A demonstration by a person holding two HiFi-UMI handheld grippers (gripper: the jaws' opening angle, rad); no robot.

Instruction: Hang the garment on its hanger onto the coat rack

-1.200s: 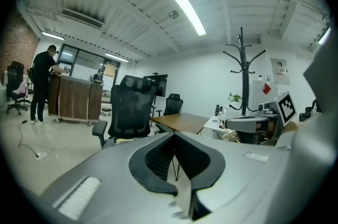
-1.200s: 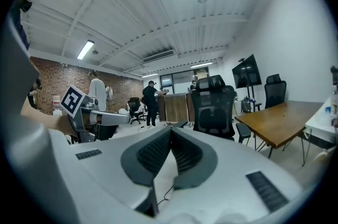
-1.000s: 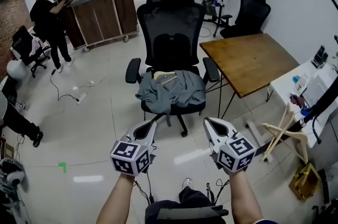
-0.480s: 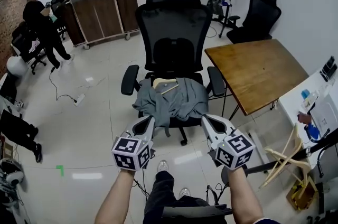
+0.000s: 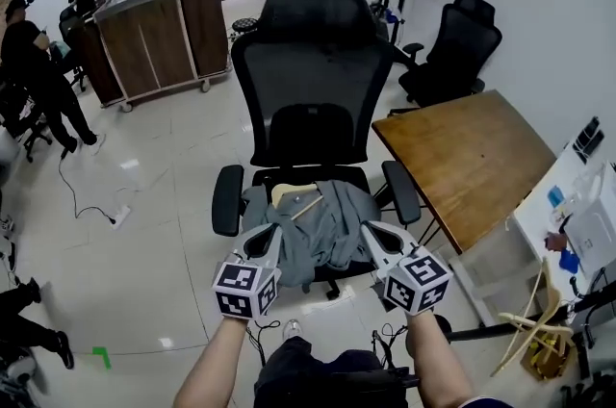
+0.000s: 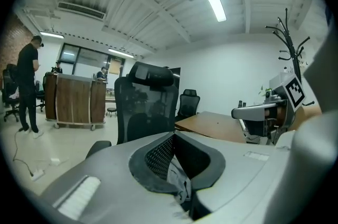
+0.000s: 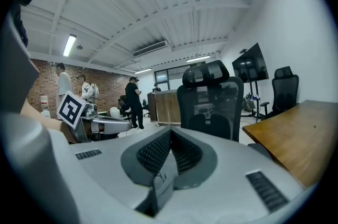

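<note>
Left gripper (image 5: 269, 235) and right gripper (image 5: 373, 233): both closed, holding nothing, just short of grey garment (image 5: 322, 228) lying with pale wooden hanger (image 5: 294, 194) on black mesh office chair (image 5: 313, 69). Approach step, seemingly; next, open up, grip hanger, lift clear.

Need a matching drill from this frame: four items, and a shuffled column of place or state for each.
1. garment
2. hanger
3. wooden table
4. left gripper

A. right of the office chair
B. jaws shut
C. draped over the chair seat
D. lies on the garment, near the backrest

Pairs: 1-C, 2-D, 3-A, 4-B
</note>
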